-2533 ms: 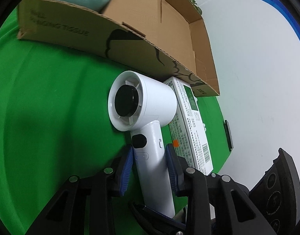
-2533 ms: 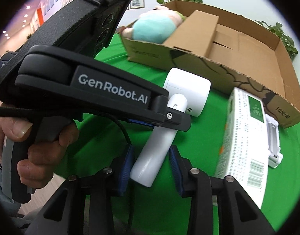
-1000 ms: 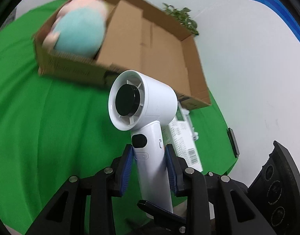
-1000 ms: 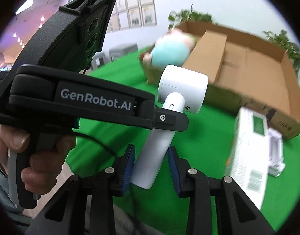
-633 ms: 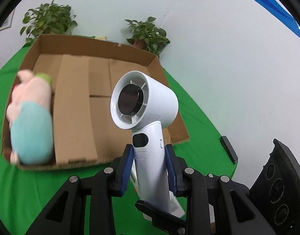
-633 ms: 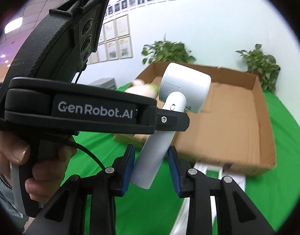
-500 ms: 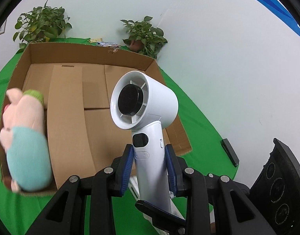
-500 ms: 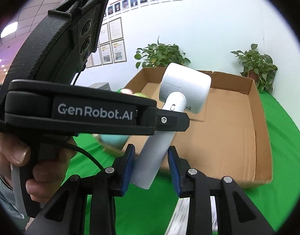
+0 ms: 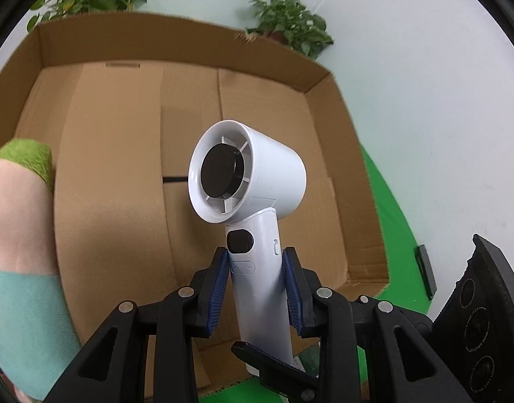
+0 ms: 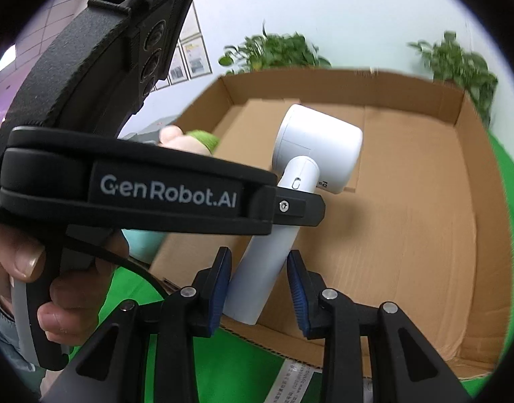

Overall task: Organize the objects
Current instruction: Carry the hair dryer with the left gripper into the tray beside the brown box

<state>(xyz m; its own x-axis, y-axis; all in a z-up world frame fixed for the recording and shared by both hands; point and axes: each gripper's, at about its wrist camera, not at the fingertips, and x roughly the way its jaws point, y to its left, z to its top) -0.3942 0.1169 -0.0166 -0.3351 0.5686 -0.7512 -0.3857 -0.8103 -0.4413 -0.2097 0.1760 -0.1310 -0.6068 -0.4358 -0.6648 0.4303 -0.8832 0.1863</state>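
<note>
A white handheld fan [image 9: 247, 174] hangs above the open cardboard box [image 9: 176, 33]. My left gripper [image 9: 257, 278] is shut on the upper part of its handle, just below the black button. My right gripper [image 10: 258, 285] is shut on the lower end of the same handle [image 10: 257, 275]. In the right wrist view the fan head [image 10: 317, 151] is over the box floor [image 10: 425, 201], and the left gripper's black body [image 10: 166, 194], held by a hand [image 10: 22, 262], crosses the left side. A plush toy [image 9: 18, 235] in pink, teal and green lies at the box's left end.
The box stands on a green cloth [image 9: 391, 218]. A white printed package [image 10: 294, 383] lies just in front of the box's near wall. Potted plants [image 9: 284, 23] stand behind the box against a pale wall. A small black object [image 9: 425, 268] lies on the cloth at right.
Both grippers have carried the fan from over the green cloth to above the box. The box floor now fills both views, and the plush toy has slid to the left edge.
</note>
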